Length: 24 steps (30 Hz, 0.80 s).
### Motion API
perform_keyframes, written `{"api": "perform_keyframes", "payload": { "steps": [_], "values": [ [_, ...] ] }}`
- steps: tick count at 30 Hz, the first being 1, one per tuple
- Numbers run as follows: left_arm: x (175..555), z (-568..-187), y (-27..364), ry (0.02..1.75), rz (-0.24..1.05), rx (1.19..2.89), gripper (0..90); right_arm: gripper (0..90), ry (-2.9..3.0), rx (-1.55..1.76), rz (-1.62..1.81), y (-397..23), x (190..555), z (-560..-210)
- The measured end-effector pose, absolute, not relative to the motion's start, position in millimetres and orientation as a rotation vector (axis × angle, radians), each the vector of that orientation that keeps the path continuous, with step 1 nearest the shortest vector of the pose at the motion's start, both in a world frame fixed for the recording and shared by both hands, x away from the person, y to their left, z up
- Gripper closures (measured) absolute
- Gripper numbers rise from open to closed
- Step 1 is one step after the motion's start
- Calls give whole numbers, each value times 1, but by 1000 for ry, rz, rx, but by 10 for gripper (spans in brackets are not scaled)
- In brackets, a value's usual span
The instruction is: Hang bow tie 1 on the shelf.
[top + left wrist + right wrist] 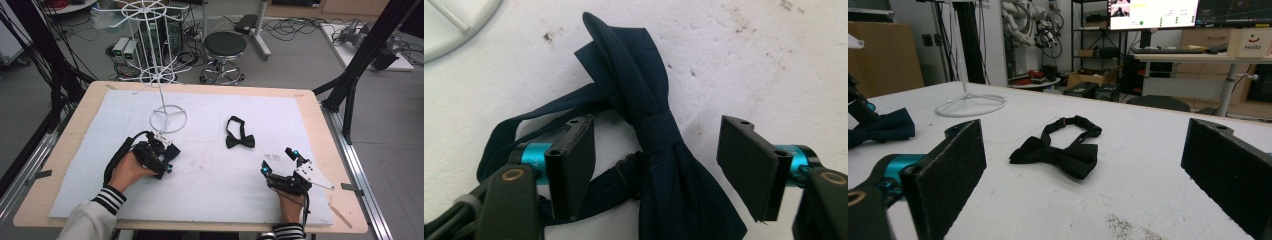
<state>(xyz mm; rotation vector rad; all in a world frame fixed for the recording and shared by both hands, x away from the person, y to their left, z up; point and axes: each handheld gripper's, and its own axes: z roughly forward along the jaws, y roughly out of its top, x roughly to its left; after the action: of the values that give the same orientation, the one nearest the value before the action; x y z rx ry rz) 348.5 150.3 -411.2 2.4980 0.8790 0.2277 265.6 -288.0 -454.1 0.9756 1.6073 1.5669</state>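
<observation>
Smooth navy cloth bow tie with a slight sheen lies on the tabletop's matt, stained white cover.

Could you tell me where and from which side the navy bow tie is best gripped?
Probably at the knot, the narrow wrapped band where the navy bow tie pinches together. Come from above, with one jaw on each side of it: the tie lies flat on the white mat, and the left gripper already straddles it, pads not yet touching.
</observation>
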Motion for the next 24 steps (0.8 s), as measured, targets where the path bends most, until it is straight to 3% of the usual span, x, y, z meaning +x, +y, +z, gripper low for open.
{"api": "perform_keyframes", "payload": {
  "steps": [10, 20, 24],
  "values": [
    [350, -415, 146, 897, 232, 2518, 435, 33, 1606, 986, 1570, -288, 265, -454],
    [349, -415, 146, 859, 253, 2554, 720, 33, 1604, 991, 1574, -288, 265, -454],
    [348, -414, 145, 849, 279, 2558, 738, 33, 1604, 990, 1573, -288, 265, -454]
  ]
}}
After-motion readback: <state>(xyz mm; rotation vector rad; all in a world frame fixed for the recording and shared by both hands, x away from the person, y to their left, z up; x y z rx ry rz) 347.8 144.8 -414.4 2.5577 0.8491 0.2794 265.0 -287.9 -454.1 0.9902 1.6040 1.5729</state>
